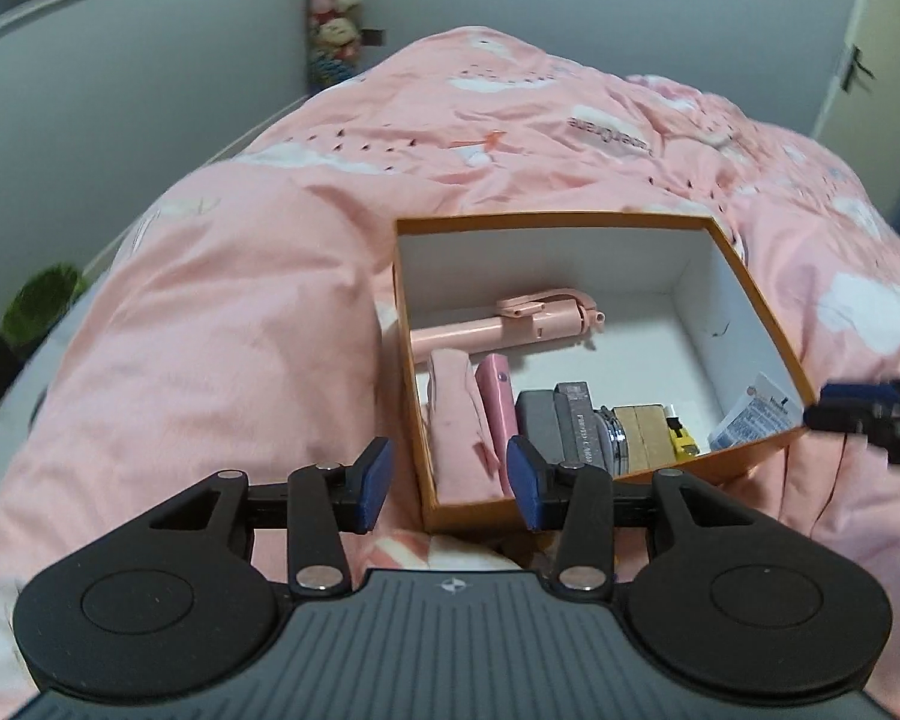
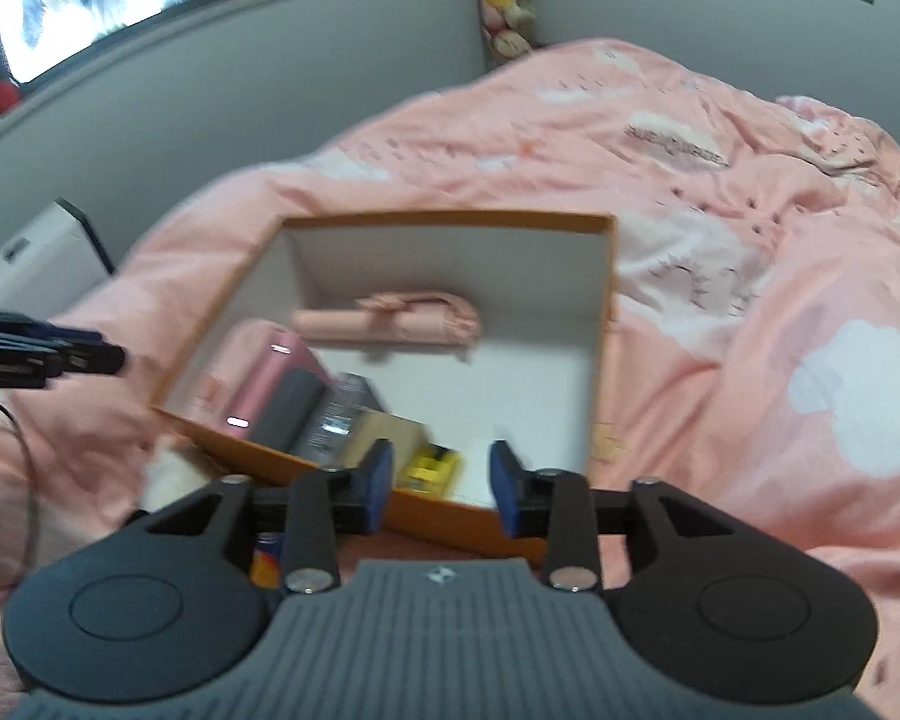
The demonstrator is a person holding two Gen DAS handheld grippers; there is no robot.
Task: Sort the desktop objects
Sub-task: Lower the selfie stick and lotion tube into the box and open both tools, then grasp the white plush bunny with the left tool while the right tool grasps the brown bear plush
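Box (image 1: 750,300) on pink quilt (image 1: 210,330) | contents packed along near wall: pink stick (image 1: 504,324), camera (image 1: 576,426), yellow item (image 1: 681,441), others | left gripper (image 1: 447,480) part-open, nothing held | right gripper (image 2: 441,489) part-open, nothing held | sorting judged nearly done; unsorted items not seen.

1. An open box (image 1: 756,300) sits on a quilt (image 1: 210,312) that covers the bed.
2. In the box, a folding stick (image 1: 510,321) lies along the far wall.
3. Along the near wall stand, left to right in the left wrist view, a cloth pouch (image 1: 453,414), a slim case (image 1: 498,402), a camera (image 1: 576,426), a small block (image 1: 645,435) and a packet (image 1: 750,414).
4. The left gripper (image 1: 447,477) hangs over the box's near left corner.
5. The right gripper (image 2: 438,486) hangs over its near wall.
6. Stuffed toys (image 1: 336,12) hang behind the bed.
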